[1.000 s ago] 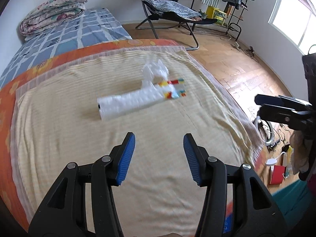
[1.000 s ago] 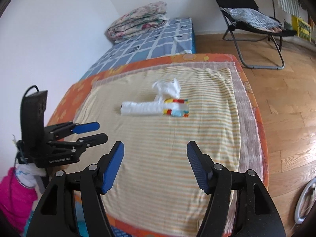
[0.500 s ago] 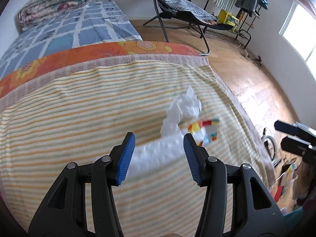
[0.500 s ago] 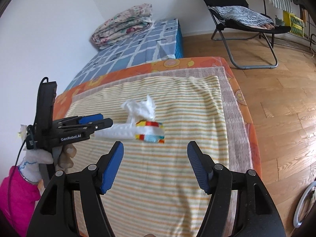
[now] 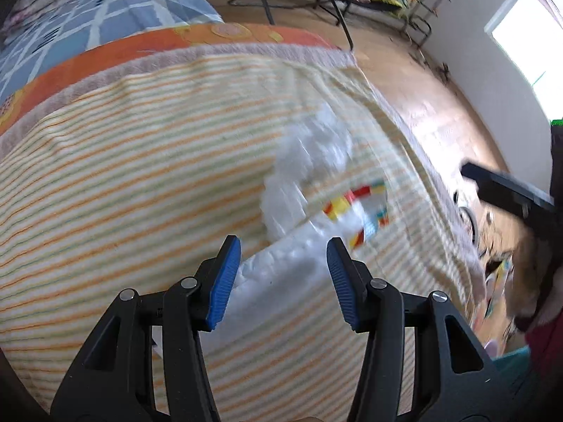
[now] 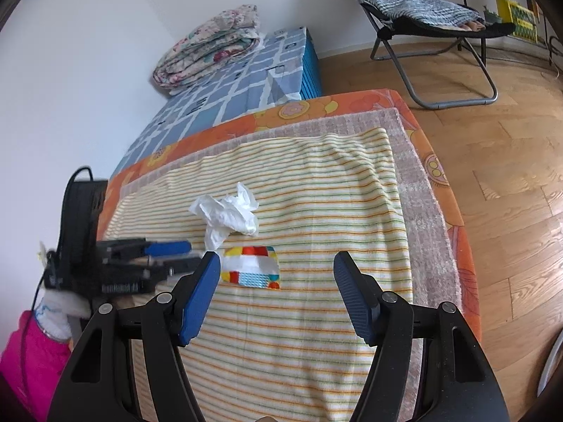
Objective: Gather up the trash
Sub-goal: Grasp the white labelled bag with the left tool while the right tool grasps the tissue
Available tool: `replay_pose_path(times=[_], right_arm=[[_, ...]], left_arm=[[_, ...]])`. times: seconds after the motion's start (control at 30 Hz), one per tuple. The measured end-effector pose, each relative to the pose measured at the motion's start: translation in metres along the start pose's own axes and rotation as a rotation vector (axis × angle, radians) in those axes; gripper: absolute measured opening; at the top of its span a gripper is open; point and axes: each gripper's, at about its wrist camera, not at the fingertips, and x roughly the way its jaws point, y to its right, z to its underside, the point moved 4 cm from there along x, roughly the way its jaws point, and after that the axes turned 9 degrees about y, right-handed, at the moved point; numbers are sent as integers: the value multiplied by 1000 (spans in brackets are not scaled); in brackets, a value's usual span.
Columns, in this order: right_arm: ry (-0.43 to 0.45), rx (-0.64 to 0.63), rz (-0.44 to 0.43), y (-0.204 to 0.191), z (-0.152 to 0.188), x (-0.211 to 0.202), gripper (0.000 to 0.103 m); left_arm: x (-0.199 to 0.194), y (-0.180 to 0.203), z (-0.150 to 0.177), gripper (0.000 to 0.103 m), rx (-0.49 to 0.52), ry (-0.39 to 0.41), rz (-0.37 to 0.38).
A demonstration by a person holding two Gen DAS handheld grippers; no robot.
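Note:
A white roll of plastic bags [image 5: 281, 274] lies on the striped blanket [image 5: 123, 183], its end between the open jaws of my left gripper [image 5: 283, 274]. Whether the pads touch it I cannot tell. Beyond it lie a crumpled white tissue [image 5: 309, 161] and a colourful wrapper [image 5: 366, 207]. In the right wrist view the tissue [image 6: 228, 214] and the wrapper [image 6: 251, 270] lie ahead of my open, empty right gripper [image 6: 276, 292], and the left gripper [image 6: 165, 256] reaches in from the left over the roll, which is hidden.
The blanket [image 6: 316, 211] covers an orange mattress [image 6: 454, 211] with its edge at the right and wooden floor [image 6: 510, 158] beyond. A blue checked mattress [image 6: 225, 98] with a folded quilt [image 6: 207, 45] lies behind. A black folding chair [image 6: 432, 10] stands at the back.
My left gripper has moved forward and down until the roll's end lies between its jaws. My right gripper has moved forward toward the wrapper. Both stayed open.

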Motion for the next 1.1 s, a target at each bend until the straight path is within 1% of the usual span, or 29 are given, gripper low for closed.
replay_pose_path(times=[0.13,0.23,0.33,0.37,0.4,0.43,0.47,0.5,0.53,0.67,0.8,0.93,1.03,1.1], right_arm=[[-6,2,-15,-2,-1,7,66],[-15,-4,-23,-6,-1,16,66],[-18,6,-31,-12,-3,28,66],[-17,9,-34,-13,-5,32,66],[-15,10,-36,-15,-6,36,66],[-14,9,-37,-17,-7,39,66],[-12,9,-37,-19,-8,44,66],[-12,13,-39,-21,-9,49,66],[-18,22,-45,-23,-10,55,66],[-29,35,-51,-30,-10,74,66],[-43,28,-39,-36,-10,92,67],[-57,62,-38,-36,-8,106,67],[-67,82,-45,-37,-6,115,67],[-69,77,-24,-39,-3,120,67]], left_arm=[[-3,20,14,52,93,-27,-10],[-4,30,23,52,125,-36,-18],[-5,40,36,52,182,-40,-27],[-5,43,40,51,205,-39,-40],[-5,45,44,43,221,-38,-46],[-5,45,46,36,225,-42,-45],[-5,45,48,36,223,-44,-43],[-6,44,49,34,219,-39,-40],[-7,43,51,29,211,-37,-36],[-16,40,60,28,186,-35,-17],[-23,36,67,28,190,-36,-26],[-32,32,76,28,167,-33,-30],[-37,30,81,28,174,-29,-46],[-40,27,84,28,162,-19,-58]])
